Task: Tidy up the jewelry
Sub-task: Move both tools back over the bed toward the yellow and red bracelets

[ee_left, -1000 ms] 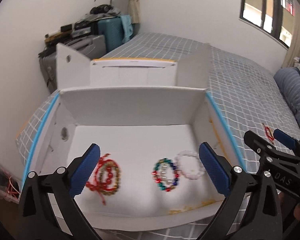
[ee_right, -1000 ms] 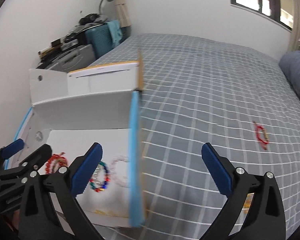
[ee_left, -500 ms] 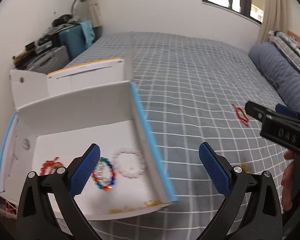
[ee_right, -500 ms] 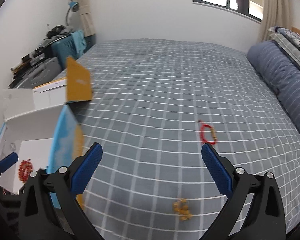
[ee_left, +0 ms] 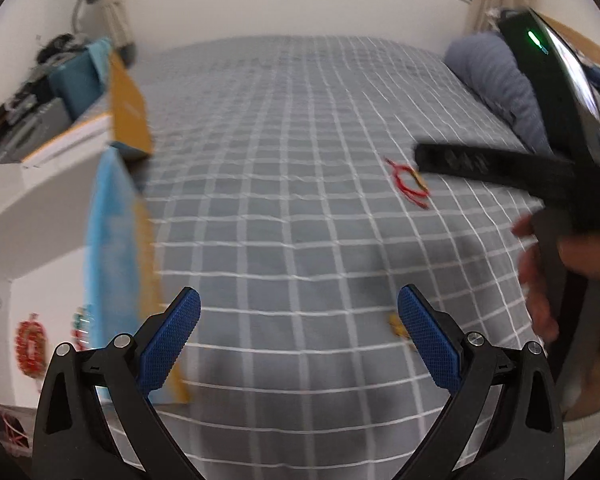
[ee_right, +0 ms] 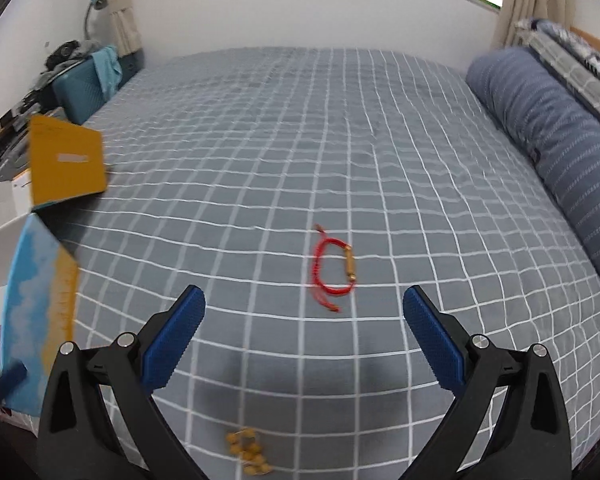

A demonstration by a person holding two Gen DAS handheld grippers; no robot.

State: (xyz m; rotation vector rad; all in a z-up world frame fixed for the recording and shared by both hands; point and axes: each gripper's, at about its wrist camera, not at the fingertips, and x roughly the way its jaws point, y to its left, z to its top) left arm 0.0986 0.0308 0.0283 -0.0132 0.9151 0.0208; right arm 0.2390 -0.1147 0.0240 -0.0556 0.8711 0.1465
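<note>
The bed, under a grey checked cover, carries everything. At its left edge sits the white box with its flaps up, one blue-faced wall nearest the open cover; inside it at least one red beaded bracelet shows, and part of a second piece, blurred. A blue striped bolster lies along the right edge.

Both tools hover above the cover with nothing between their blue pads. The left tool has its jaws wide apart, and so does the right tool, held by a hand seen from the left wrist.

Two pieces are still loose on the cover. The red cord bracelet with a gold bar lies near the middle of the bed, well apart from the box and just ahead of the right tool. The yellow bead bracelet lies bunched toward the near edge, below the right tool and just beside the left tool's right pad.

The risks, as I judge them: the cord is thin and flat on soft fabric, so the pads may pinch the cover with it, or close over it and miss. The yellow beads sit close to the near edge, and a nudge could roll them off. On the carry back, the box's upright wall could catch a dangling cord end.
</note>
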